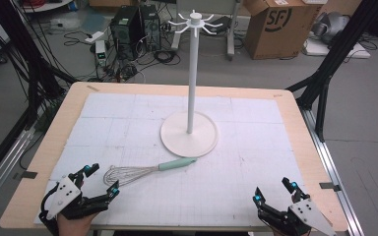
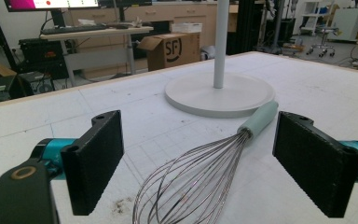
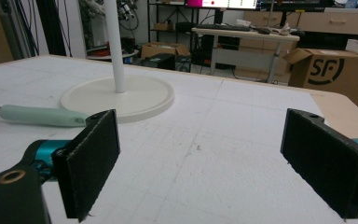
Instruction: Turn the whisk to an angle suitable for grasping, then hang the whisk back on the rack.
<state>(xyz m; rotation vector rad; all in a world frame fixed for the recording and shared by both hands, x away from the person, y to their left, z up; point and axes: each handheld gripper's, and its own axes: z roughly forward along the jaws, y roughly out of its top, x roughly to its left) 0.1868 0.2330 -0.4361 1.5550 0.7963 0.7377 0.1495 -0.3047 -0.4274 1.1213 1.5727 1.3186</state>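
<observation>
Whisk (image 1: 142, 172) was laid flat near table's (image 1: 39, 162) front-left, handle against stand (image 1: 189, 132) base. Left gripper (image 1: 101, 179) was held wide open, wires between jaws, untouched. Right gripper (image 1: 274, 191) was spread wide, empty, front-right corner.

The whisk (image 1: 147, 170) is showing silver wires and a mint-green handle; the stand (image 1: 189, 132) is looking cream-white; the counter (image 1: 256, 162) is wearing a white, faintly gridded sheet.
</observation>
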